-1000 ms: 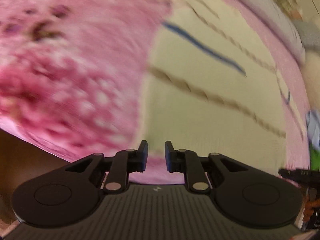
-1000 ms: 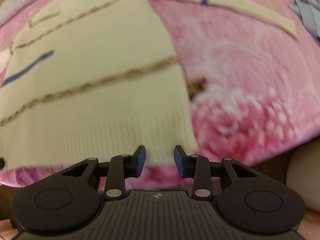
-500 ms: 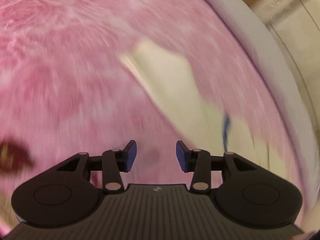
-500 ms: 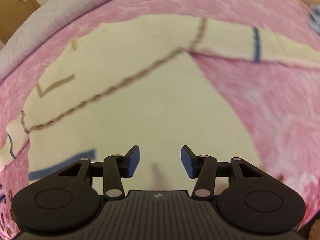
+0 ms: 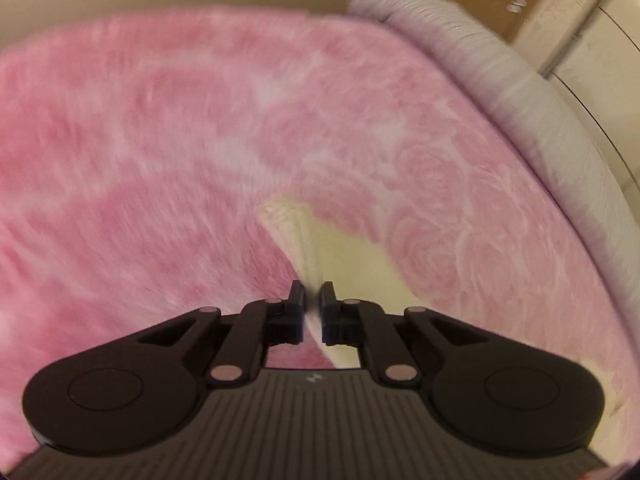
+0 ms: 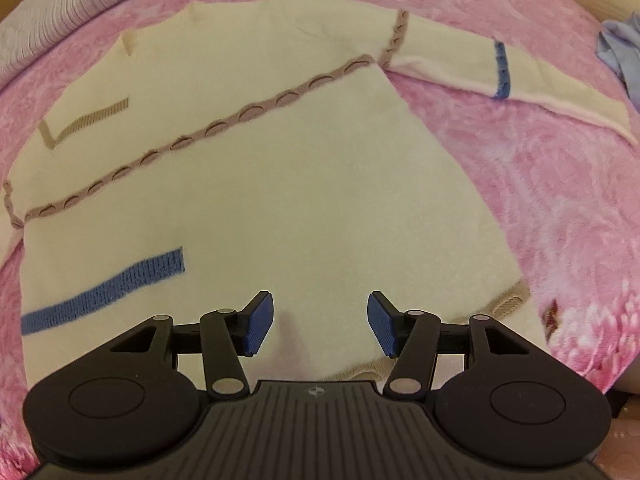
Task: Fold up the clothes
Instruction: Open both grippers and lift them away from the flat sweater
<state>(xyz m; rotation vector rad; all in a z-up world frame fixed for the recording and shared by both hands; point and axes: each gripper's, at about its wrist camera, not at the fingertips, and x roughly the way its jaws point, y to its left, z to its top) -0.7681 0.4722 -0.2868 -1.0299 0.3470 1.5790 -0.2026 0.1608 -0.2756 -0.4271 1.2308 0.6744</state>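
Note:
A cream knit sweater (image 6: 280, 160) with tan chain lines and blue bars lies flat on a pink floral blanket (image 6: 540, 180). One sleeve (image 6: 460, 64) stretches out to the right. My right gripper (image 6: 320, 320) hovers open over the sweater's lower body, near the hem, with nothing between its blue pads. In the left wrist view the other sleeve (image 5: 344, 252) lies on the blanket (image 5: 160, 140) with its ribbed cuff (image 5: 280, 212) pointing away. My left gripper (image 5: 311, 292) is shut on that sleeve, a fold of cream fabric pinched between the jaws.
A grey ribbed bolster (image 5: 500, 72) runs along the bed's far edge and shows again as the bolster (image 6: 60, 4) in the right wrist view. A light blue garment (image 6: 622, 52) lies at the right edge. Cream cabinet doors (image 5: 592, 20) stand beyond the bed.
My left gripper swung from the sweater's body out to the sleeve, opened, then shut on the sleeve. My right gripper moved from the hem onto the body and its jaws widened.

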